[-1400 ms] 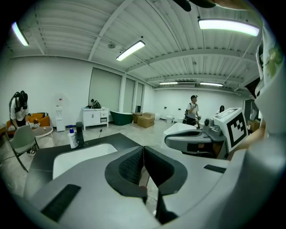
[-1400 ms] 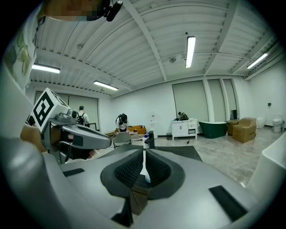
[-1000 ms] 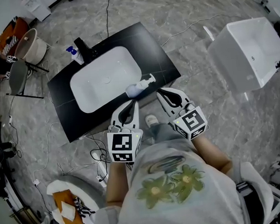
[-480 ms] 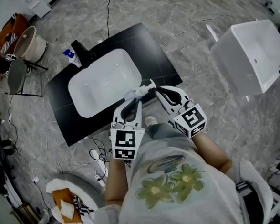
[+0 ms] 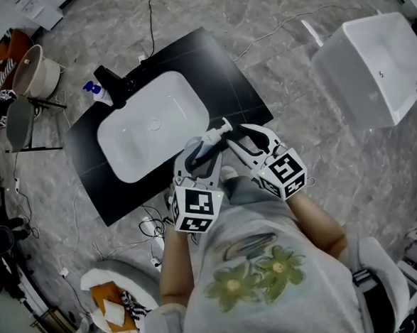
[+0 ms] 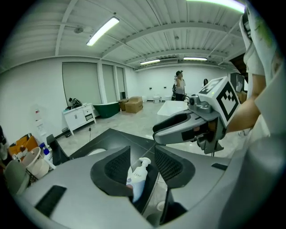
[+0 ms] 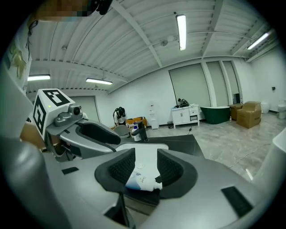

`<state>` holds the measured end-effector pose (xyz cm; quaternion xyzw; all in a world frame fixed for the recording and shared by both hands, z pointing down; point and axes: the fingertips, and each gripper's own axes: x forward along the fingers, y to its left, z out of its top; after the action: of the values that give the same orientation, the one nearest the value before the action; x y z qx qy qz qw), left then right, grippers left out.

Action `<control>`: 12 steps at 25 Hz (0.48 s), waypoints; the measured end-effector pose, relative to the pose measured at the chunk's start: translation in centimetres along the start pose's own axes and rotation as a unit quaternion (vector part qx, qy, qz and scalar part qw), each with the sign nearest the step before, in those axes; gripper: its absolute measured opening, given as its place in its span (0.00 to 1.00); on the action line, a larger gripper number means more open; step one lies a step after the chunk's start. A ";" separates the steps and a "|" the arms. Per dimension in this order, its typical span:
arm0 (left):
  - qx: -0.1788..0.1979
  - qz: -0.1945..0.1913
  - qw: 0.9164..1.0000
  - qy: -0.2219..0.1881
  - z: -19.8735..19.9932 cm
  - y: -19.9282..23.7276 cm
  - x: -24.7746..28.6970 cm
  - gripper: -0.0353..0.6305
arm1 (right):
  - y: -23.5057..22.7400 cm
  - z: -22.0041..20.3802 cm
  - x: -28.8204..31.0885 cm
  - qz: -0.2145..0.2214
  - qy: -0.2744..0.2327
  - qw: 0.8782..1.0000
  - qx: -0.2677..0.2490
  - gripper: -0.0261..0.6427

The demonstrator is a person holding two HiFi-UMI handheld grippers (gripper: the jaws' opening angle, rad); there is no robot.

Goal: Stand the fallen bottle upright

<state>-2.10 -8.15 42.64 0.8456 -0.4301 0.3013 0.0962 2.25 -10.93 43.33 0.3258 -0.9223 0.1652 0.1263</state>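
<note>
A white pump bottle [image 5: 205, 139] lies on its side on the black counter [image 5: 223, 69], at the near right corner of the white basin [image 5: 152, 125], pump head pointing right. My left gripper [image 5: 195, 154] hovers over the bottle's body, its jaws opening. In the left gripper view the bottle [image 6: 136, 177] shows in the gap of the left gripper [image 6: 142, 166], pads apart from it. My right gripper [image 5: 236, 136] is by the pump end, jaws opening wide. In the right gripper view the bottle [image 7: 142, 180] lies crosswise beyond the right gripper [image 7: 145, 168], untouched.
A black faucet [image 5: 110, 79] and a blue-capped bottle [image 5: 91, 89] stand at the counter's far left. A white tub [image 5: 372, 65] sits on the floor to the right. Cables [image 5: 147, 227] trail by the counter's near edge. A basket [image 5: 25, 71] and a chair [image 5: 22, 122] stand at left.
Both grippers have come forward and down onto the bottle. Their jaws, shut before, now stand apart. The bottle still lies on its side.
</note>
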 end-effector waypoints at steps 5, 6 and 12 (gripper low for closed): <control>0.037 -0.015 0.999 0.028 -0.8 0.8 2.6 0.36 | -1.9 -1.3 1.2 -0.010 0.020 1.000 0.008 0.25; 0.041 -0.021 0.998 0.034 -1.0 1.0 3.0 0.37 | -2.2 -1.5 1.5 -0.012 0.024 1.000 0.010 0.25; 0.069 -0.056 0.992 0.086 -3.3 1.2 6.0 0.43 | -3.8 -3.0 3.3 -0.015 0.043 0.999 0.020 0.25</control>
<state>-1.77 -11.53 48.75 0.8436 -0.3507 0.3963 0.0908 2.62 -14.41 48.04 0.3350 -0.9074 0.1956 0.1617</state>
